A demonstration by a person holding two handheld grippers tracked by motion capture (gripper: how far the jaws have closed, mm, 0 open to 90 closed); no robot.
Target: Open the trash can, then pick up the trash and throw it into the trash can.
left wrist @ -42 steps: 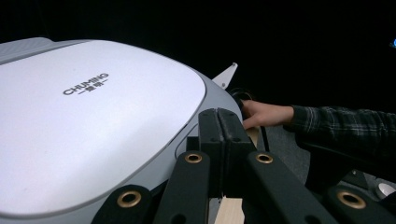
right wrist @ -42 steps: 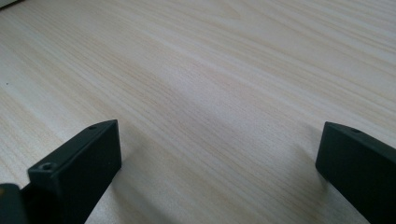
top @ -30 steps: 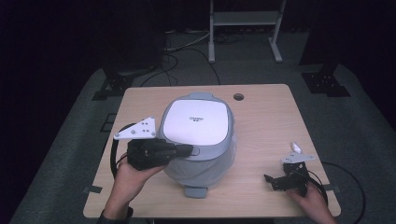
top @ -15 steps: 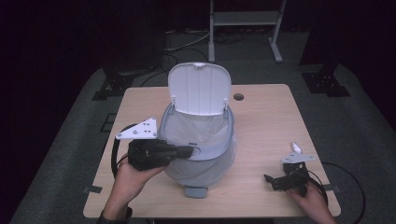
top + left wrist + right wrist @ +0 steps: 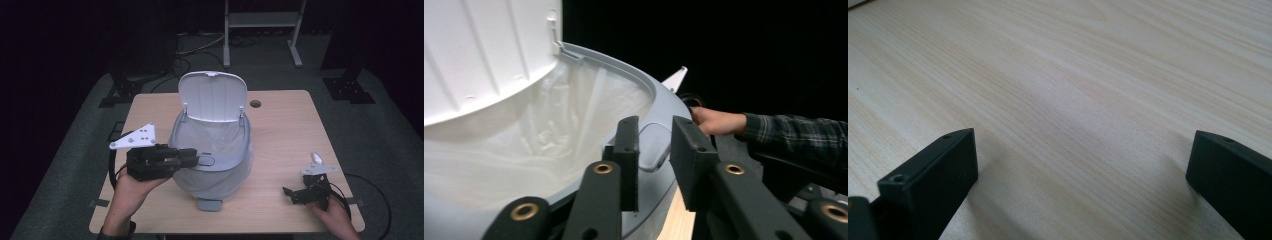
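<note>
Lid (image 5: pixel 213 96) swung upright since earlier; bin (image 5: pixel 212 150) open, liner showing.
Left tool (image 5: pixel 192 159) jaws apart astride rim button (image 5: pixel 654 145); right tool (image 5: pixel 295 194) apart on tabletop (image 5: pixel 280 125). Release gently.

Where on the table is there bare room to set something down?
Bare wood lies between the bin and the right gripper, and along the far edge of the table beside the raised lid. The left gripper crowds the bin's rim.

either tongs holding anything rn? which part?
Left tongs sit at the bin rim's push tab, jaws apart; a grip can't be told. Right tongs open over bare table.
</note>
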